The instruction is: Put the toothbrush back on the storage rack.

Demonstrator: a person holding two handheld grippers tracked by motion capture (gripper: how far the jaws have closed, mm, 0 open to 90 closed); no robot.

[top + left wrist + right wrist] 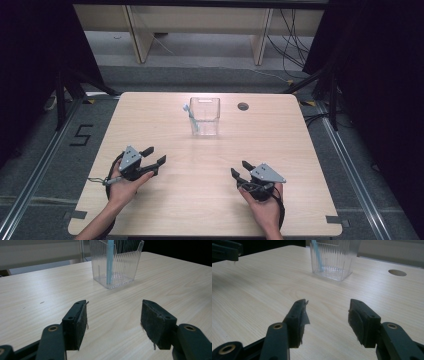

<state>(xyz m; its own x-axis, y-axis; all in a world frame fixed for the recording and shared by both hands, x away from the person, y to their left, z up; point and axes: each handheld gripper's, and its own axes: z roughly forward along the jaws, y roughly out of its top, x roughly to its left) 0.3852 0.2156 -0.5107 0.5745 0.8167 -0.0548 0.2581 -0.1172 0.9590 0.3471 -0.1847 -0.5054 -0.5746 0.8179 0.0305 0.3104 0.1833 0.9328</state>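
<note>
This looks like a lab or test room set up for recording. A pale wood-grain square table with rounded corners [150,130] stands on grey carpet tiles [45,175], flanked by long metal floor rails [350,165]. Black curtains [30,50] close off both sides, a black number five [81,135] is taped on the floor, loose black cables [292,37] trail past plain beige desk legs [137,35] behind

A black numeral "5" [81,135] is marked on the grey carpeted floor [45,165], left of the light wooden desk [150,120].
</note>
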